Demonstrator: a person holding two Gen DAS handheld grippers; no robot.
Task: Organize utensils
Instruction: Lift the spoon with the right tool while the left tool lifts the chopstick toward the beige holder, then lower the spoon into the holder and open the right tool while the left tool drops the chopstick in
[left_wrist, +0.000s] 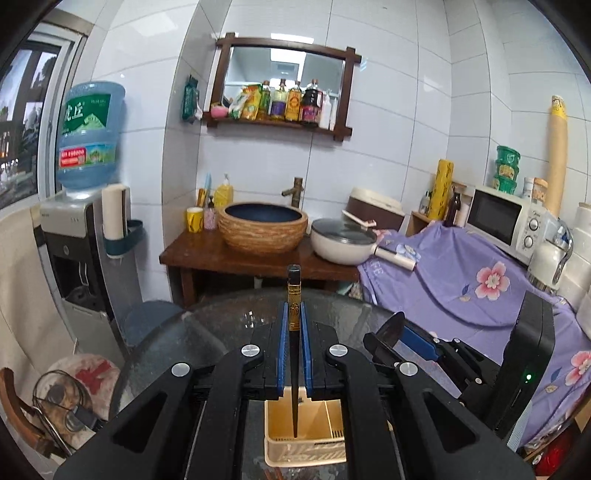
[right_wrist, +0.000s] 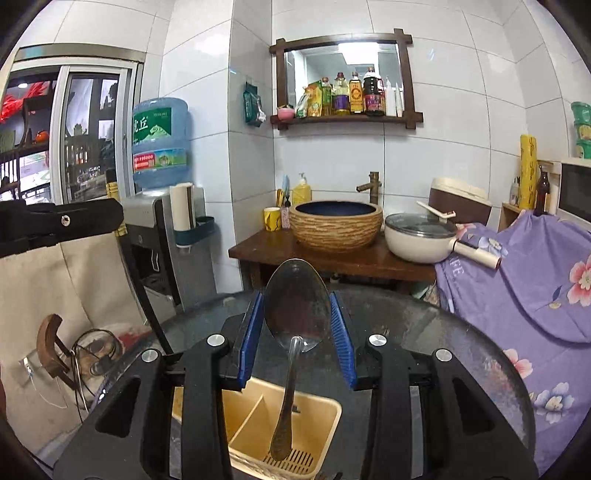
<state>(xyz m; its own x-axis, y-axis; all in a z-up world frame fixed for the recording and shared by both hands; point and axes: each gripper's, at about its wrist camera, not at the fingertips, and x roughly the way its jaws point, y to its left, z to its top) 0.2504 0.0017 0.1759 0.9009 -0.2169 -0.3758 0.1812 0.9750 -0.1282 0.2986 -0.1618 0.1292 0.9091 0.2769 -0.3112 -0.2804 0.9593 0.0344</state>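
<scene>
Tiled kitchen corner, round glass table (right_wrist: 461, 332) in front. We hold both tools upright above the cream utensil caddy (right_wrist: 325, 413), so each can drop into a compartment. Our left gripper (left_wrist: 294, 314) pinches a black chopstick (left_wrist: 293, 291), tip down in the caddy; our right gripper (right_wrist: 297, 310) clamps a metal spoon (right_wrist: 295, 306) by its bowl, handle hanging inside.

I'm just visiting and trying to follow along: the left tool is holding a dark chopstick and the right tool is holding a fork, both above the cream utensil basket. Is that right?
Nearly. The right tool holds a metal spoon, not a fork: the right wrist view shows its rounded bowl between the blue pads. The rest stands: the left tool grips a dark chopstick, and both hang above the cream utensil basket.
</scene>
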